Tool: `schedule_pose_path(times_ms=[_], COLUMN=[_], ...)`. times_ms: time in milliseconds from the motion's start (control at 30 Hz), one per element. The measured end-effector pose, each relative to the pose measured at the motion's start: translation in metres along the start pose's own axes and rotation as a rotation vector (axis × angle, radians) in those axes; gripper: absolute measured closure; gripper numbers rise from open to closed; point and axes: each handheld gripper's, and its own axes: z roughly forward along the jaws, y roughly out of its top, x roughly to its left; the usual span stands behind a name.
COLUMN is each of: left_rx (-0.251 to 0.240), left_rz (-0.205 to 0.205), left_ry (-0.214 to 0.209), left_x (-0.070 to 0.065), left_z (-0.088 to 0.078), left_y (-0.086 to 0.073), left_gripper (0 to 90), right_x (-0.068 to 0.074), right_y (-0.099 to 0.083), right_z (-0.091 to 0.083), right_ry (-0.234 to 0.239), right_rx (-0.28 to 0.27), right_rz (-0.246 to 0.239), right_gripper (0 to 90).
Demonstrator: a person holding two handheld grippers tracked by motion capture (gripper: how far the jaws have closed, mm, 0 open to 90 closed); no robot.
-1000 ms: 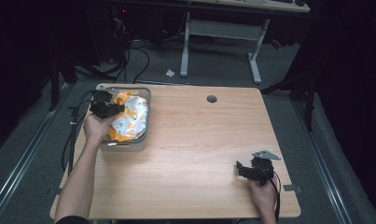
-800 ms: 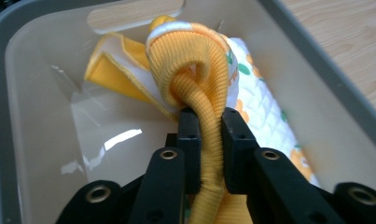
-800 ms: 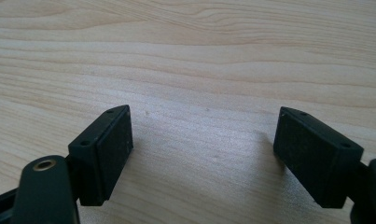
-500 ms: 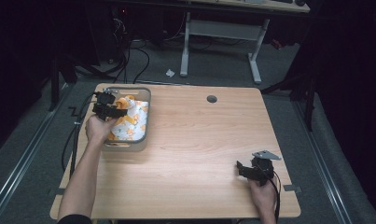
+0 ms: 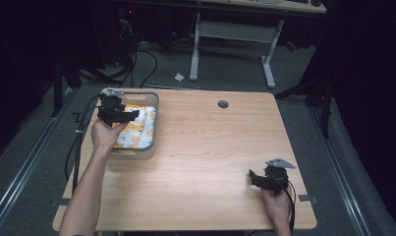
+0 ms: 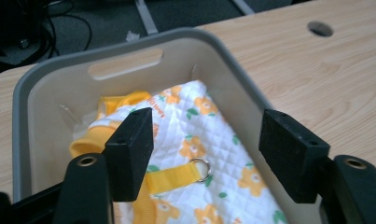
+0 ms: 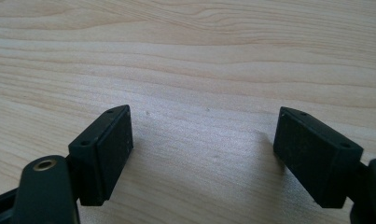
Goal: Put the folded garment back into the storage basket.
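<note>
A grey plastic bin (image 5: 153, 129) stands at the table's left edge and holds a white quilted cloth with orange flowers (image 5: 139, 127). In the left gripper view the cloth (image 6: 209, 140) shows a yellow strap with a metal ring (image 6: 200, 168) and yellow trim inside the bin (image 6: 50, 102). My left gripper (image 5: 122, 114) (image 6: 209, 154) hovers open above the bin's contents, holding nothing. My right gripper (image 5: 257, 178) (image 7: 202, 154) rests low over bare wood at the table's front right, open and empty.
The wooden table (image 5: 215, 147) has a round cable hole (image 5: 223, 104) near its back edge. A black cable (image 5: 77, 142) trails off the left side. Behind the table stand a white desk frame (image 5: 230, 44) and floor cables (image 5: 141, 54).
My left gripper has drawn back toward the bin's left side and risen off the cloth, which has settled lower in the bin. The right gripper has stayed put.
</note>
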Motion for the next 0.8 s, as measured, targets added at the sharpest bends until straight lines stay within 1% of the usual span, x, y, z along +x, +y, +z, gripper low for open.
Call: schedule_pose_path(times_ms=[67,133,200,233,300,433,567,667,767,800], left_rx=[-0.012,-0.027,-0.043,-0.043,-0.063,-0.076,-0.083,-0.087,-0.096,-0.101], left_rz=[0.011,0.013,0.011,0.011,0.000,0.007,-0.007,0.006,0.007,0.015], left_ry=[0.002,0.001,-0.003,-0.003,-0.018,-0.024,-0.039,-0.041,-0.048,-0.060], left_x=[-0.004,-0.008,-0.010,-0.010,-0.014,-0.017,-0.018,-0.023,-0.026,-0.030], left_z=[-0.006,-0.011,-0.016,-0.016,-0.021,-0.026,-0.031,-0.034,-0.036,-0.039], left_y=[0.001,0.002,0.002,0.002,0.001,-0.003,-0.005,-0.005,-0.004,-0.004], left_gripper=[35.4,34.2,33.3,33.2,32.6,35.4,35.8,35.1,35.0,34.9], right_x=[0.000,0.000,0.000,0.000,0.000,0.000,0.000,0.000,0.000,0.000], right_y=[0.000,0.000,0.000,0.000,0.000,0.000,0.000,0.000,0.000,0.000], right_z=[0.000,0.000,0.000,0.000,0.000,0.000,0.000,0.000,0.000,0.000], right_ry=[0.001,0.000,0.002,0.002,0.003,0.003,0.003,0.003,0.003,0.003], right_rx=[0.000,-0.001,0.000,0.000,0.000,0.000,0.000,0.000,0.000,0.000], right_rz=[-0.001,-0.001,-0.002,-0.002,-0.002,-0.002,-0.002,-0.002,-0.002,-0.002], right_gripper=[20.0,20.0,20.0,20.0,20.0,20.0,20.0,20.0,20.0,20.0])
